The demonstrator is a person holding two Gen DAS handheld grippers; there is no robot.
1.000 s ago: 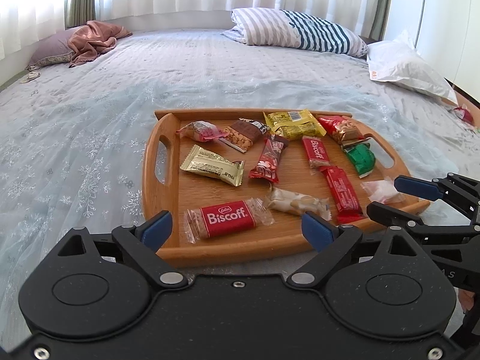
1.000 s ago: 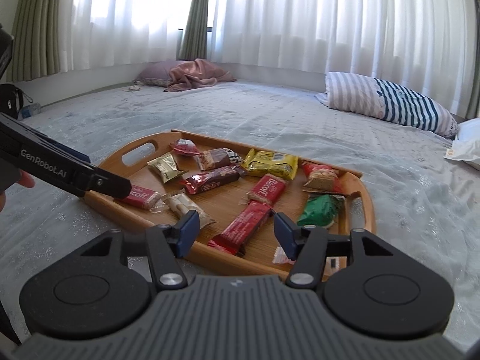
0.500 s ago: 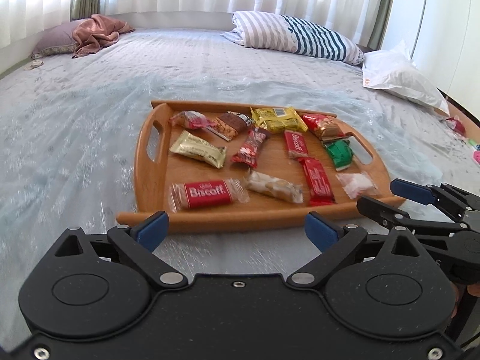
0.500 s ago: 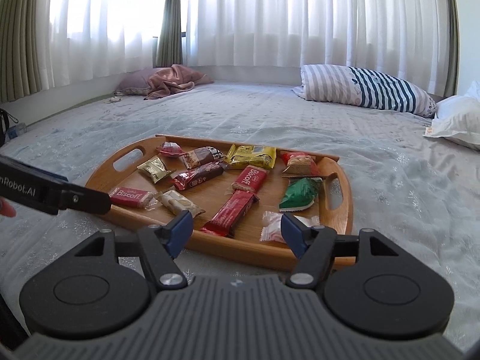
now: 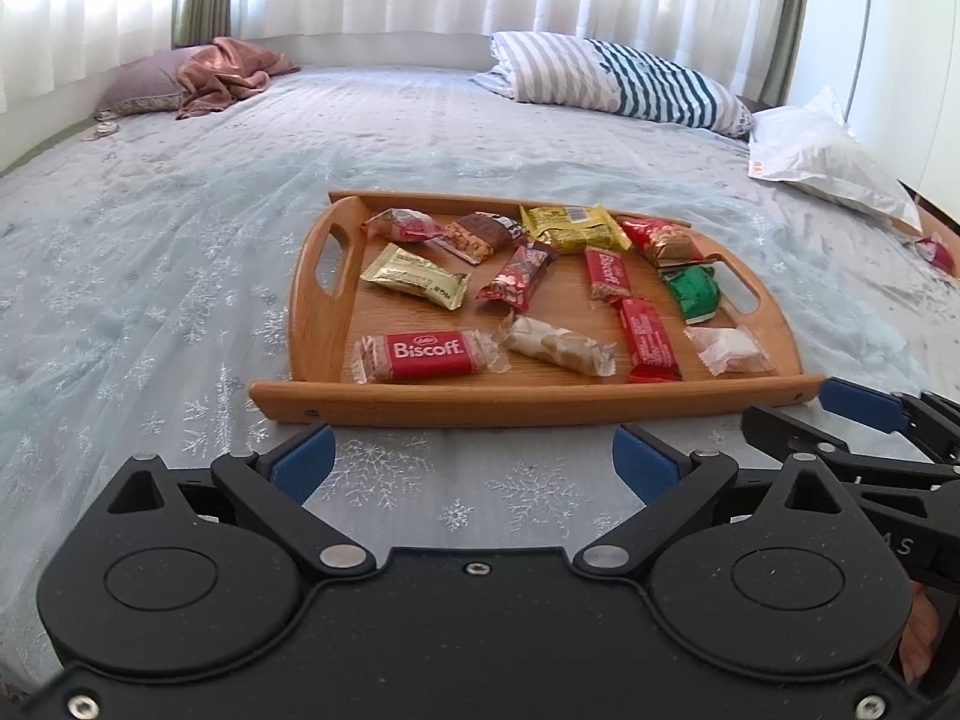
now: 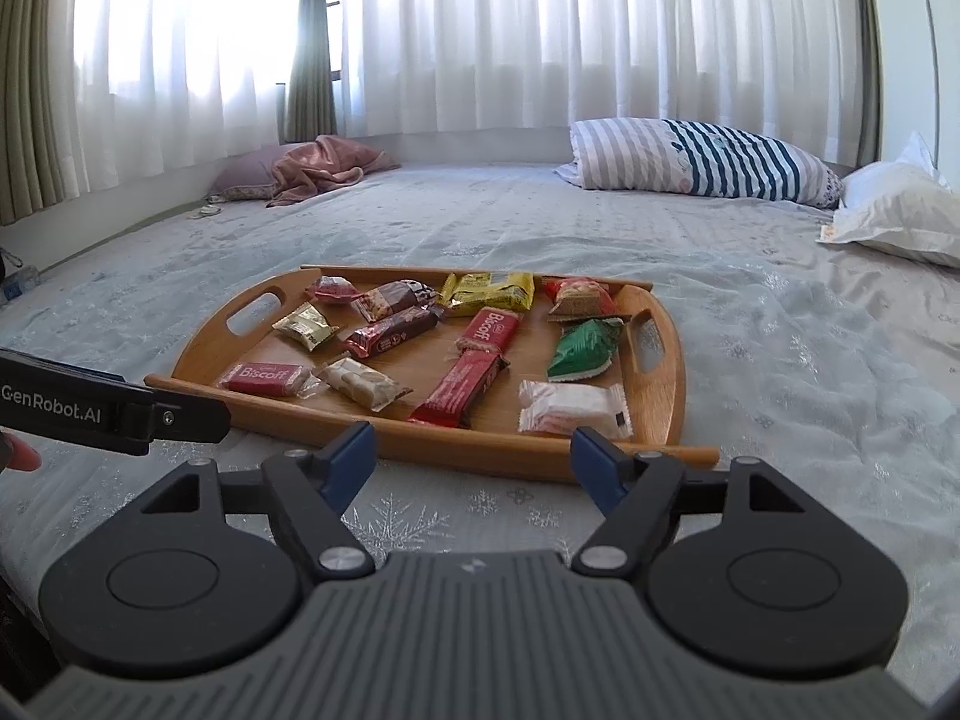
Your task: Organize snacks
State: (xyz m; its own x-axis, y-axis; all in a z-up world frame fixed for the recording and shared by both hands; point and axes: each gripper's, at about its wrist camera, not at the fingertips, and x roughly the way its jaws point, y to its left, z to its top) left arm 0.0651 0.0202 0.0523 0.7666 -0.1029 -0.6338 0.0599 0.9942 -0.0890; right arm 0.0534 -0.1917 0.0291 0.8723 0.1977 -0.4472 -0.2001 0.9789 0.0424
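A wooden tray [image 5: 324,330] [image 6: 672,414] lies on the bed with several wrapped snacks spread over it. Among them are a red Biscoff pack [image 5: 427,355] [image 6: 264,378] at the near left, a nougat bar [image 5: 558,345], a green pack [image 5: 693,293] [image 6: 585,348], a white candy pack [image 5: 729,349] [image 6: 570,408] and a yellow pack [image 5: 573,228]. My left gripper [image 5: 471,459] is open and empty, just short of the tray's near rim. My right gripper [image 6: 474,459] is open and empty, also short of the rim.
The tray sits on a pale blue bedspread [image 5: 150,276]. A striped pillow [image 5: 618,81] and a white pillow [image 5: 828,156] lie at the back right. A pink blanket on a pillow [image 5: 222,75] lies at the back left. White curtains hang behind the bed.
Both grippers have drawn back from the tray and risen a little; the tray now lies farther ahead. Both stay open and empty. The snacks have not moved.
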